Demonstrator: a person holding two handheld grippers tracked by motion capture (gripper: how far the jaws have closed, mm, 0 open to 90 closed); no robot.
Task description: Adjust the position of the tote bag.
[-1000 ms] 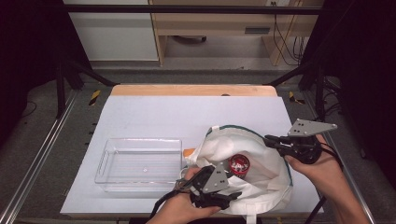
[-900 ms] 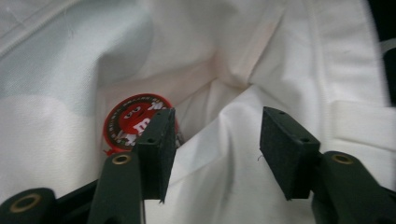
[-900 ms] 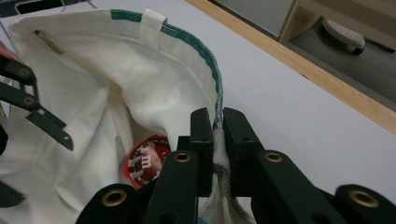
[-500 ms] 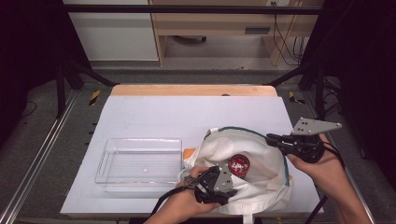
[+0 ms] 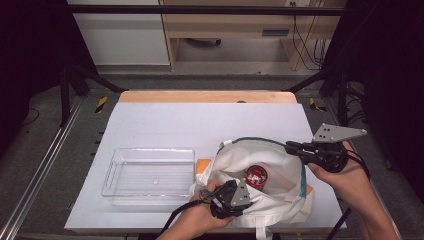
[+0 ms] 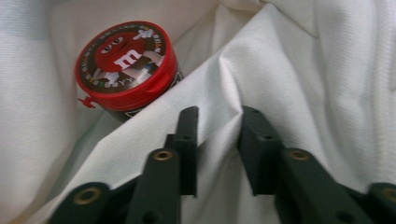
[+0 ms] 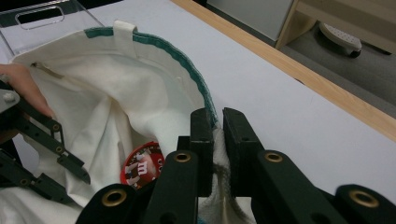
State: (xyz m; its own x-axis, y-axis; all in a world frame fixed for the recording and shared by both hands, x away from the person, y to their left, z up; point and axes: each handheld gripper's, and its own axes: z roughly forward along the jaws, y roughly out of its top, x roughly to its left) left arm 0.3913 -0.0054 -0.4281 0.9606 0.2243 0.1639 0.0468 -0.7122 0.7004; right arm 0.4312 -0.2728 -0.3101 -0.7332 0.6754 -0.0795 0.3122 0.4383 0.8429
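Note:
A white cloth bag point(image 5: 280, 155) with a teal rim lies open at the table's front right. Inside it rests a red-lidded candy tub point(image 5: 256, 176), seen close up point(image 6: 123, 65) to the left of my left gripper. My left gripper point(image 5: 243, 199) sits low at the bag's near side. Its jaws have just been closing and now pinch a raised fold of the bag's cloth point(image 6: 303, 70) between them point(image 6: 218, 123). My right gripper point(image 5: 291, 146) holds the bag's far right rim up, shut on the teal edge point(image 7: 215, 121).
A clear plastic tray point(image 5: 112, 175) stands left of the bag. An orange flat thing point(image 5: 202, 164) pokes out from under the bag's left side. The white table mat point(image 5: 200, 125) stretches back to a wooden edge point(image 5: 200, 96).
My left gripper has sunk lower onto the bag's near cloth, and its jaws have closed on a fold. The right gripper and the tub have stayed put.

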